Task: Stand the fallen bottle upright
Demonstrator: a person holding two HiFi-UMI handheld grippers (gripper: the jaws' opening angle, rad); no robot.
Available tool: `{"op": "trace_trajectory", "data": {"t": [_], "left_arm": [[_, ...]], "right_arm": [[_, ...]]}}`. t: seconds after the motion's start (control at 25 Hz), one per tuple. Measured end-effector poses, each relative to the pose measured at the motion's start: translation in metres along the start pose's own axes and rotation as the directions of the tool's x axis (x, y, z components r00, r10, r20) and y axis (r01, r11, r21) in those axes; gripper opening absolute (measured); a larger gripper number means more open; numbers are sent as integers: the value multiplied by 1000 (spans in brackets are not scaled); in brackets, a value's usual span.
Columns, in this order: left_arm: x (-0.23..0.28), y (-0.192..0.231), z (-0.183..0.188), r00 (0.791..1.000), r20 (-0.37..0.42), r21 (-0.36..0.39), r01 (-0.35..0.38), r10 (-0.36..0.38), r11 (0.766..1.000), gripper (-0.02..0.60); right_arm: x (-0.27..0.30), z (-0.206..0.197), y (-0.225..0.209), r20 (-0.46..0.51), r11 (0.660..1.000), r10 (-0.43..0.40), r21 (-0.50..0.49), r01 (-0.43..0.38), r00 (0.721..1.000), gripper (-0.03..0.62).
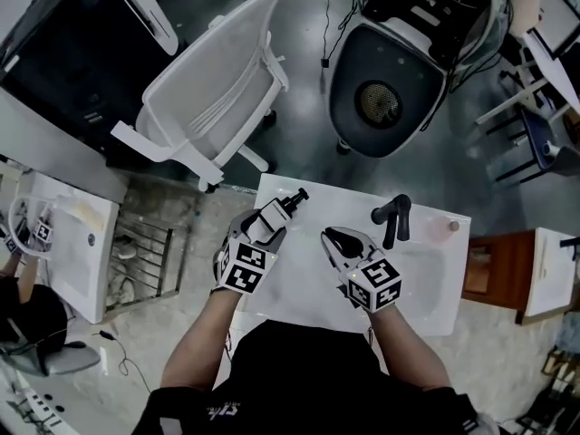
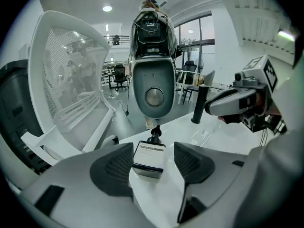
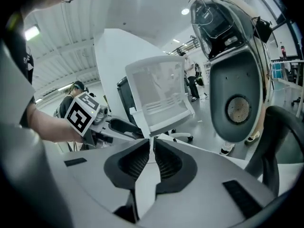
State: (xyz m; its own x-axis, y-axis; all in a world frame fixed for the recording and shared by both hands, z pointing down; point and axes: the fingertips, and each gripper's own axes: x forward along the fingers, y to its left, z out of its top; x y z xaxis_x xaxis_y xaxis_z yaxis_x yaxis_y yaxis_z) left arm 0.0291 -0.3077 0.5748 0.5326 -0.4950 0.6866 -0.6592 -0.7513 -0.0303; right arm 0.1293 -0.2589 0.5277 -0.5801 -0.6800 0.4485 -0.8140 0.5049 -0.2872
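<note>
On the table (image 1: 426, 284), the bottle (image 2: 149, 158) lay seemingly untouched within the wide-open left claw (image 2: 153, 152); the right claw (image 3: 151, 144), at three o'clock, was slightly parted, empty.

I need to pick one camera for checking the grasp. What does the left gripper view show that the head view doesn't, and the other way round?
Only the left gripper view: the label on the fallen bottle, and the ribbed pads of the left gripper, apart on either side of it. Only the head view: the person's forearms, the whole table, and a small round thing near its far right corner. Both: the bottle, the right gripper, the black spout, the white chair, the grey machine.
</note>
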Motion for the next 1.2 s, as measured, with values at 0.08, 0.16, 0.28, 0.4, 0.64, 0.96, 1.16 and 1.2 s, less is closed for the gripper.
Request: {"op": "trace_trajectory", "data": {"t": [0.08, 0.16, 0.28, 0.4, 0.64, 0.96, 1.16, 1.2], "left_arm": [[10, 2, -1, 1000, -15, 5, 8, -8, 1000, 289], [18, 1, -7, 998, -50, 14, 23, -22, 1000, 312], [27, 0, -16, 995, -94, 23, 43, -41, 999, 333], [36, -1, -19, 992, -118, 26, 50, -46, 998, 339], [56, 5, -27, 989, -140, 48, 43, -36, 998, 342], [67, 13, -34, 986, -156, 45, 57, -50, 997, 345], [73, 10, -38, 981, -178, 59, 91, -79, 994, 348], [74, 10, -40, 978, -192, 67, 100, -85, 993, 348]], "right_arm": [[12, -1, -8, -15, 1000, 5, -10, -6, 1000, 60], [25, -3, -14, -33, 1000, 12, -23, -12, 999, 71], [44, -10, -24, -61, 999, 19, -37, -21, 998, 84], [59, -17, -34, -82, 999, 22, -47, -26, 996, 100], [95, -34, -59, -127, 996, -1, -86, -10, 992, 124], [133, -52, -80, -217, 982, -38, -190, -4, 976, 127], [147, -56, -82, -237, 966, -42, -257, -21, 970, 124], [150, -57, -82, -237, 959, -44, -284, -26, 970, 106]]}}
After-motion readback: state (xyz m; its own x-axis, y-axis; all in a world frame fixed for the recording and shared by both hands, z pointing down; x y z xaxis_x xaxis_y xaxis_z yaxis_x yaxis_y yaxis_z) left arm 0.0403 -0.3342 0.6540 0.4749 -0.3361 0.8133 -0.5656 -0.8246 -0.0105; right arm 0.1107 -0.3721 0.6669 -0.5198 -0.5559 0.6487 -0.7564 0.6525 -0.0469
